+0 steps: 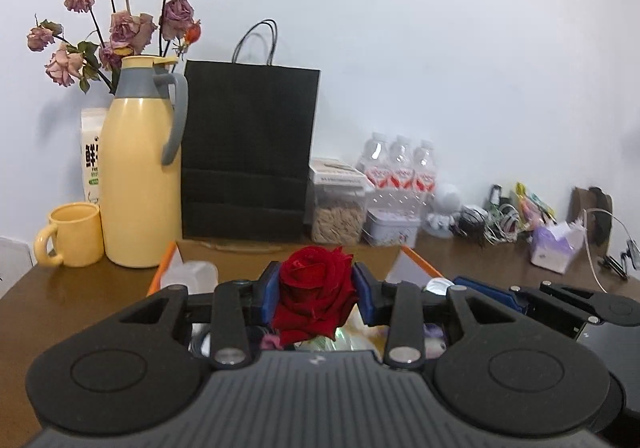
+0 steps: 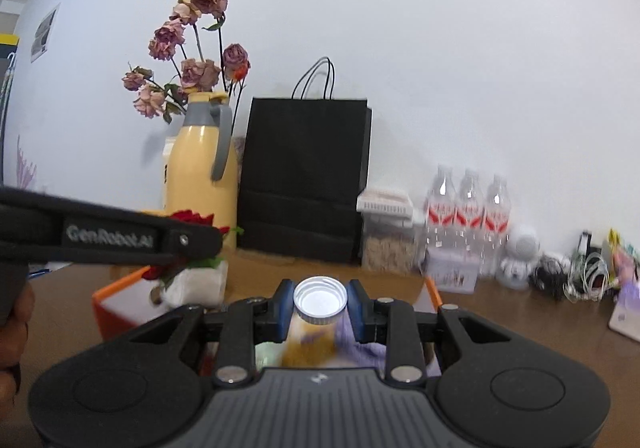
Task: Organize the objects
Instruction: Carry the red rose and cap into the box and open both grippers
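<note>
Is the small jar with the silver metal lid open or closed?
Closed: the small jar wears its silver metal lid, gripped between the right gripper fingers.

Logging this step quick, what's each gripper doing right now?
Left gripper: shut on the red rose.
Right gripper: shut on the silver-lidded jar.

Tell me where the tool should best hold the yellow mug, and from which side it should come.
Grip the yellow mug across its open rim from above. It stands upright, and its handle sticks out left, away from the yellow thermos crowding its right side. So, probably, tilt in from the left.
</note>
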